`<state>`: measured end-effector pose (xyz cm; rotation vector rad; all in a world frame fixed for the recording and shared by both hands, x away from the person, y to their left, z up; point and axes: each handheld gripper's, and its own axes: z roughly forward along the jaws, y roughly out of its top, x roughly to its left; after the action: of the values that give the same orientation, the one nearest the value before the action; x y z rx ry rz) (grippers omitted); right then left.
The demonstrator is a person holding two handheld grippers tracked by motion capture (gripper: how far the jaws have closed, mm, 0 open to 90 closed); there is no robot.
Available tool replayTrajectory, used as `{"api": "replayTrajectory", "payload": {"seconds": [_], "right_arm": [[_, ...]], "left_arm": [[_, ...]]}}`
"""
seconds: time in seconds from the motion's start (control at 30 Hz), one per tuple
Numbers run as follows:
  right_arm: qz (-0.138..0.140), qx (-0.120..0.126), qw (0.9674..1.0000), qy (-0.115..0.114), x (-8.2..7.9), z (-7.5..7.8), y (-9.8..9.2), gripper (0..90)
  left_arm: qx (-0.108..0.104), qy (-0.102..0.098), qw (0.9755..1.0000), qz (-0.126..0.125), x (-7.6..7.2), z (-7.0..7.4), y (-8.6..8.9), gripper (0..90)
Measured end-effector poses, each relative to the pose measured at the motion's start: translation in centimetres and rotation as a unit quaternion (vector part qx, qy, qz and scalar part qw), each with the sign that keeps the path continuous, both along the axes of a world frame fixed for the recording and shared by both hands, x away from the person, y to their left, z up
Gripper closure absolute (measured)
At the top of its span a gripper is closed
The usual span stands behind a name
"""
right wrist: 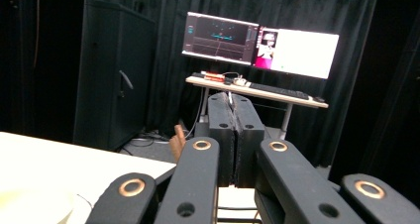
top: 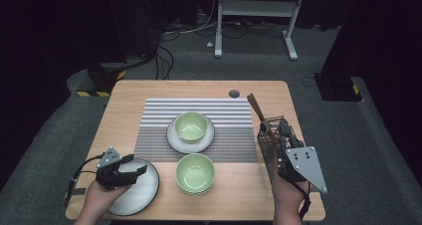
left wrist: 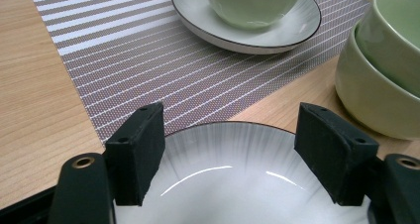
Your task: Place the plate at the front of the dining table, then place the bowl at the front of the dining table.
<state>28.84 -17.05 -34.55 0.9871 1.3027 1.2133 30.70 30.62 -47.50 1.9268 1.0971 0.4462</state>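
Left gripper (top: pixel 134 166) spread over a grey plate (top: pixel 144 192); right gripper (top: pixel 278 130) pressed together at a wire basket (top: pixel 268 145).

The plate was found at the table's near left corner, its rim between the parted jaws in the left gripper view, though no touch could be made out. Just beside it two stacked green bowls (top: pixel 195 172) were set – near enough to crowd the right-hand jaw – and beyond them a third green bowl (top: pixel 191 126) was seated on a saucer (top: pixel 171 138) upon a striped placemat (top: pixel 199 108). The wire basket, with brown chopsticks (top: pixel 256 108) leaning out of it, was placed along the right edge; whether anything was pinched by the shut jaws could not be told. Bare wood was left along the far edge of the table (top: pixel 129 93). Grey carpet, cables and a white desk frame (top: pixel 256 8) were seen beyond – monitors (right wrist: pixel 257 44) before black curtains in the right gripper view.
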Motion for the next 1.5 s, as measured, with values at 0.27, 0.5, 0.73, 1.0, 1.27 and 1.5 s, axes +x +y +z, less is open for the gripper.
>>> {"api": "replayTrajectory", "payload": {"seconds": [0.27,0.5,0.73,1.0,1.27,1.5], "right_arm": [[0.019,0.004,0.9997,0.014,1.1,-0.6,1.0,88.9],[0.031,0.007,0.9993,0.020,1.7,-1.1,1.9,88.9],[0.045,0.011,0.9986,0.026,2.0,-1.6,2.9,88.9],[0.058,0.006,0.9977,0.036,2.4,-2.2,4.0,88.9],[0.068,0.006,0.9966,0.047,2.9,-2.9,4.8,88.8],[0.079,0.010,0.9952,0.056,3.7,-3.4,5.5,88.8]], "left_arm": [[0.000,0.000,1.0000,-0.001,0.0,0.0,0.0,28.0],[0.000,-0.001,1.0000,-0.002,-0.1,0.0,-0.1,28.0],[0.001,0.000,1.0000,-0.004,-0.1,0.0,-0.1,28.0],[0.001,0.000,1.0000,-0.004,0.0,0.0,-0.1,28.0],[0.000,0.000,1.0000,-0.005,0.0,0.0,0.0,28.0],[-0.002,0.000,1.0000,-0.006,-0.1,0.0,0.1,28.0]]}}
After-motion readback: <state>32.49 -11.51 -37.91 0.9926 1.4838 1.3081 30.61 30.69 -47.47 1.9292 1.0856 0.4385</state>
